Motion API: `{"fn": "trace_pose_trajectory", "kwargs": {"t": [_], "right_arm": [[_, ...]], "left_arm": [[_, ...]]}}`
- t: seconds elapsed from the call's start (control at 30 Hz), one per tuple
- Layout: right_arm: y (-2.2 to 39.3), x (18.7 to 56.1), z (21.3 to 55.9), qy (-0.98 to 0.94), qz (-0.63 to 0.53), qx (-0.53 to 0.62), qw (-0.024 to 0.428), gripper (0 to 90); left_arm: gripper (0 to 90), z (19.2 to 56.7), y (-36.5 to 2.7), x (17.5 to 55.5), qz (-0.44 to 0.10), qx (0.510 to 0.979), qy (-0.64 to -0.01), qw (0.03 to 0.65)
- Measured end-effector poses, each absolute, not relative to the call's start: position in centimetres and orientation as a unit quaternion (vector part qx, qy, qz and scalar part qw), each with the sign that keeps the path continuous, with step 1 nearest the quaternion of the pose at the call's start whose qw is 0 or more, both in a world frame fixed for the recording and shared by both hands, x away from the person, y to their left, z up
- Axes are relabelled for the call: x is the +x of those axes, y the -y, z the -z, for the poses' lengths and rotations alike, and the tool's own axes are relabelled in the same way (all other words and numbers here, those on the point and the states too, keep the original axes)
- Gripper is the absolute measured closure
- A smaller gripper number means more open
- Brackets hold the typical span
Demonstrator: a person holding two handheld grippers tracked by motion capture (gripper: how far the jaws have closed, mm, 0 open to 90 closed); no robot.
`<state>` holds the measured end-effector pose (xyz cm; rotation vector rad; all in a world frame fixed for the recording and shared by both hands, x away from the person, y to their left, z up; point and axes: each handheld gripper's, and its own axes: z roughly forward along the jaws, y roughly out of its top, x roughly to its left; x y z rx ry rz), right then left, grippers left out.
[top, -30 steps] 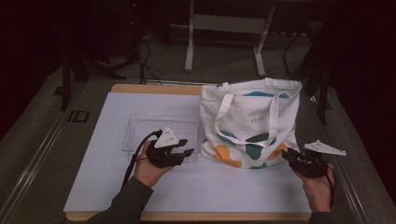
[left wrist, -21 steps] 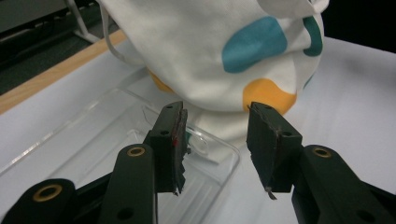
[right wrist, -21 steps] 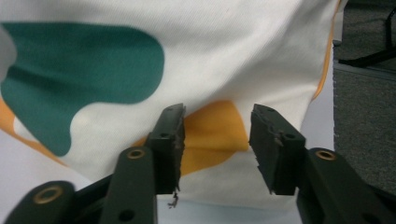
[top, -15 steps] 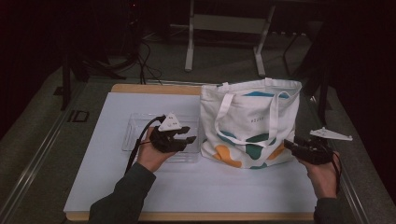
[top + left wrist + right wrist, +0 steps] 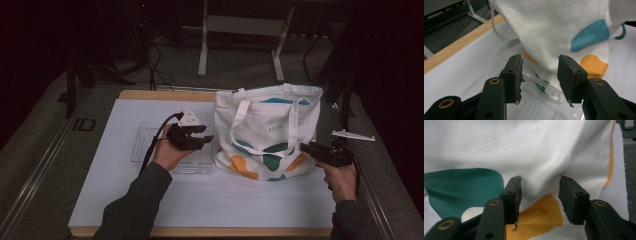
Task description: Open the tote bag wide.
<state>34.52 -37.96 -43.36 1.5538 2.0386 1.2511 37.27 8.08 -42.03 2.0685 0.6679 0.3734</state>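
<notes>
Two black two-jaw grippers flank a white canvas tote bag printed with teal, orange and blue blobs, which lies on the white table sheet with its mouth and long handles toward the far edge. The right gripper is the nearer, its tips just at the bag's lower right corner; the left gripper hovers over a clear plastic tray beside the bag's left edge. Both point inward at the cloth, jaws apart, nothing between them; the left pair has just been opening, the right closing slightly.
</notes>
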Motion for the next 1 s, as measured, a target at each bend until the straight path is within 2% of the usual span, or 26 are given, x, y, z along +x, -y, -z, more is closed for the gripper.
{"fn": "trace_pose_trajectory", "kwargs": {"t": [0.03, 0.13, 0.23, 0.27, 0.37, 0.73, 1.0], "right_arm": [[38.0, 34.5, 43.4, -0.707, -0.434, 0.539, 0.144, 55.7], [37.7, 34.9, 43.3, -0.718, -0.428, 0.531, 0.137, 68.1], [37.6, 35.0, 43.2, -0.719, -0.426, 0.531, 0.137, 73.5], [37.5, 35.1, 43.2, -0.719, -0.425, 0.532, 0.138, 80.5], [37.3, 35.2, 43.1, -0.721, -0.423, 0.531, 0.141, 87.1], [37.2, 34.4, 42.8, -0.726, -0.418, 0.522, 0.162, 89.8], [37.1, 34.2, 42.7, -0.725, -0.42, 0.519, 0.168, 89.7]], "left_arm": [[54.5, 42.0, -8.1, 37.3, -0.151, 0.837, -0.27, 0.451], [54.5, 41.8, -7.8, 37.9, -0.146, 0.836, -0.274, 0.452], [54.1, 41.8, -7.6, 38.1, -0.146, 0.837, -0.275, 0.451], [54.1, 41.8, -7.3, 38.3, -0.152, 0.84, -0.275, 0.442], [54.0, 41.8, -7.0, 38.7, -0.148, 0.841, -0.277, 0.441], [54.8, 41.2, -6.2, 40.0, -0.14, 0.835, -0.28, 0.453], [62.4, 40.6, -5.8, 41.3, -0.133, 0.833, -0.289, 0.452]]}}
